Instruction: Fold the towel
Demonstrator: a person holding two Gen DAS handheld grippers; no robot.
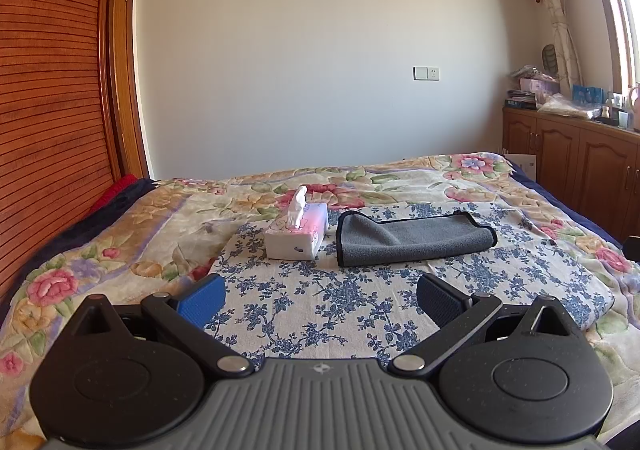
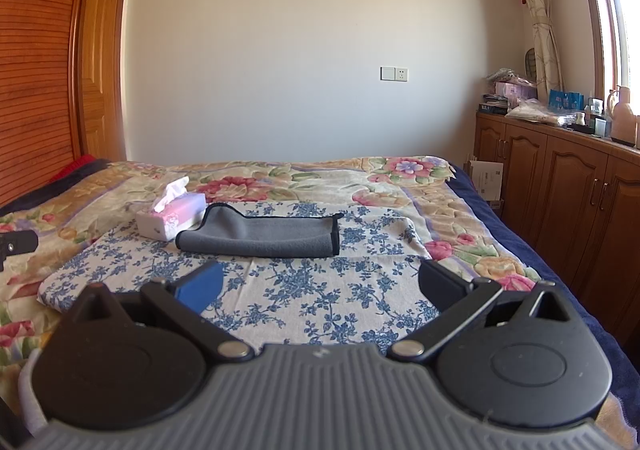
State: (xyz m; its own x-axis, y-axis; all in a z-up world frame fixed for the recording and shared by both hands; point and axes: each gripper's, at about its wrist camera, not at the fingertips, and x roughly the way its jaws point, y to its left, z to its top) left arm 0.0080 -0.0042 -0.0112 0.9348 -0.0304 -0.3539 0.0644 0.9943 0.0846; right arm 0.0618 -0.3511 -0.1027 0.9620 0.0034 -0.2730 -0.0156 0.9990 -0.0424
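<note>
Bedroom w/ a plain pale wall (image 1: 320, 50), a wall socket plate (image 1: 426, 73) mid-wall, wood cabinets (image 2: 560, 186) along the window side w/ assorted clutter on top, and a curtain (image 2: 536, 10) hanging by the window. Wooden door (image 2: 100, 50) stood at the far left.

Bed (image 1: 120, 234) was covered by a floral blanket, and a blue-and-white flowered cloth (image 1: 320, 302) was spread on top of that. Gray towel (image 1: 414, 240) w/ dark edging lay on the flowered cloth, already folded over into a long strip, its left end curling up a bit. Tissue box (image 1: 296, 236) sat just beside the towel's left end, one tissue sticking up; from the right wrist view the towel's raised end seemed to touch or nearly touch the box, can't tell which.

Left hand-held gripper (image 1: 320, 298) hovered above the near part of the flowered cloth, fingers spread wide, nothing between them, well short of the towel. Right hand-held gripper (image 2: 320, 282) was likewise released, fingers wide apart, empty, near the towel's front edge but not touching it. Blue pad (image 2: 202, 286) showed on the left finger of each; the right finger looked dark. Small black part of the left unit (image 2: 16, 244) peeked in at the left edge of the right wrist view.
</note>
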